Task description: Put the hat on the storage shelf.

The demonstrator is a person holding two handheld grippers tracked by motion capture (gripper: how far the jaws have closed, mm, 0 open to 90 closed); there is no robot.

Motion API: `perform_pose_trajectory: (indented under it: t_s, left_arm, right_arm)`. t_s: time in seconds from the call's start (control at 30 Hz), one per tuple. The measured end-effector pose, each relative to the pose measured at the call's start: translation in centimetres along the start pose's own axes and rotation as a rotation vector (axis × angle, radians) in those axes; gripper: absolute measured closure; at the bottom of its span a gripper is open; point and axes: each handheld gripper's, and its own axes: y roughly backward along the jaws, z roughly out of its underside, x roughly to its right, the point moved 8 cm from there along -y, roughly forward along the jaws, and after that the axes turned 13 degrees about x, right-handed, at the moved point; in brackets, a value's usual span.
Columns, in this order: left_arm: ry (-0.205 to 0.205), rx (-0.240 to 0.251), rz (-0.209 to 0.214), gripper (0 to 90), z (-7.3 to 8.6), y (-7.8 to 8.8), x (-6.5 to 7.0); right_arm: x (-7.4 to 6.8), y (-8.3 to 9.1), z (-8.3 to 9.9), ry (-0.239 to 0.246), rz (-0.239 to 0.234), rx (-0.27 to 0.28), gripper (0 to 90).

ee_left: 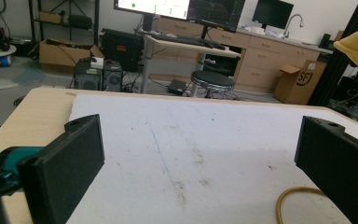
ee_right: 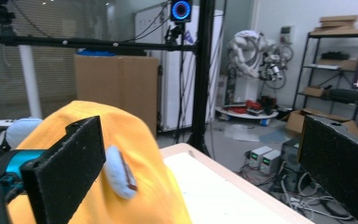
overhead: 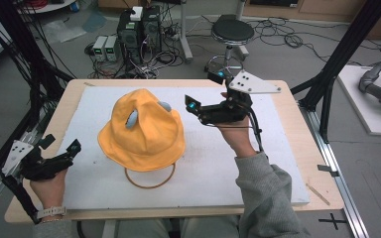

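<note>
The hat (overhead: pixel 143 133) sits crown-up on a wire stand (overhead: pixel 150 179) near the middle of the white pad (overhead: pixel 218 168) on the desk (overhead: pixel 297 124). It lies just ahead of the right gripper (overhead: pixel 193 105), whose jaws are spread wide with nothing between them; in the right gripper view the crown rises behind the left jaw. The left gripper (overhead: pixel 68 151) rests low at the pad's near left corner, jaws likewise spread and empty, the hat well off to their right (only a sliver of brim and a loop of wire show there).

The likely trouble, I judge: soft fabric on a light stand. A push from the right jaws against the crown could tip the stand or slide the hat off it, and a shallow pinch might catch only a fold.

The hat's axis runs vertical, crown up and brim down; its two pale blue ears (overhead: pixel 132 118) face away from the person and slightly upward.
</note>
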Motion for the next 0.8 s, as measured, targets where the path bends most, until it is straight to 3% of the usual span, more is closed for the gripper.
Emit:
perform_pose_trajectory:
  t_s: [0.37,0.4,0.8]
  left_arm:
    - [-0.011,-0.005,0.005,1.7,0.1,-0.1,0.3]
    - [-0.009,-0.003,0.002,1.7,0.1,-0.1,0.2]
    - [-0.022,-0.014,0.003,1.7,0.2,-0.2,0.4]
  right_arm:
    - [4.2,5.0,-0.2,0.003,0.14,0.022,0.7]
    - [5.1,6.3,0.0,0.0,0.175,0.023,0.7]
    - [8.8,11.3,1.8,-0.033,0.312,0.017,0.7]
